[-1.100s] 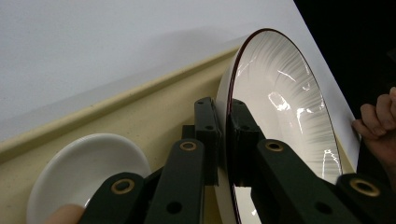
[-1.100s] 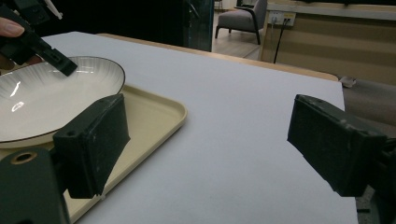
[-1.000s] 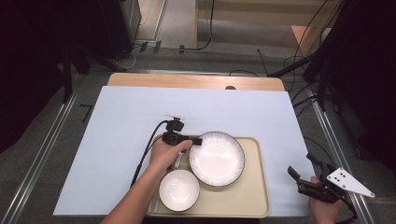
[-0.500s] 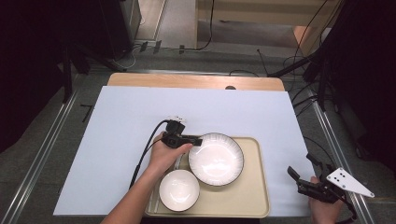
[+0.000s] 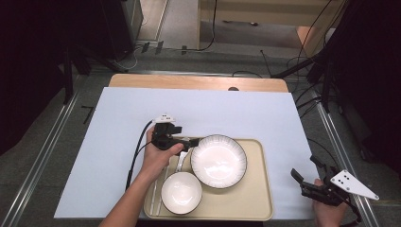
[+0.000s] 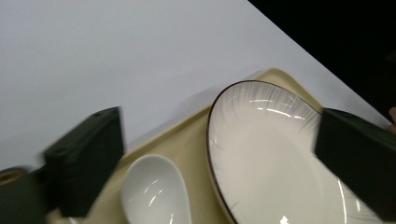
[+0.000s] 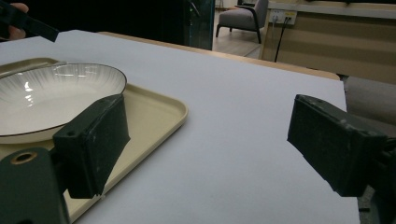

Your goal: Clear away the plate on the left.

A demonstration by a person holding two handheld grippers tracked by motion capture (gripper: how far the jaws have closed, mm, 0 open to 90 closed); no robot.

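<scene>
on the beige tray (image 5: 257, 198), at its far half, sits the plate (image 5: 218, 160), the thing the left claw (image 5: 191, 142) is working at. it is a wide, shallow white plate with fine ribbed lines round its inner wall and a thin dark line along the rim, glossy enough to catch the ceiling lights. in the left gripper view the plate (image 6: 275, 154) lies flat between and beyond the two black jaws, which stand wide apart and touch nothing; they have just been opening, and no thing is pinched between them. the claw hovers just beside the plate's left rim, so it looks as though the plate has been set down here on purpose, clear of the other dishes.

just beside it, nearer the person, lie a white ceramic soup spoon (image 6: 156, 191) and a small white bowl (image 5: 181, 192), all kept together on the tray, likely for carrying. pale chopsticks (image 5: 155, 198) rest along the tray's left edge.

the tray stands on a white sheet covering the bench (image 5: 118, 118). well apart, at the bench's near right corner, the right claw (image 5: 307, 182) waits with jaws spread and empty.
</scene>
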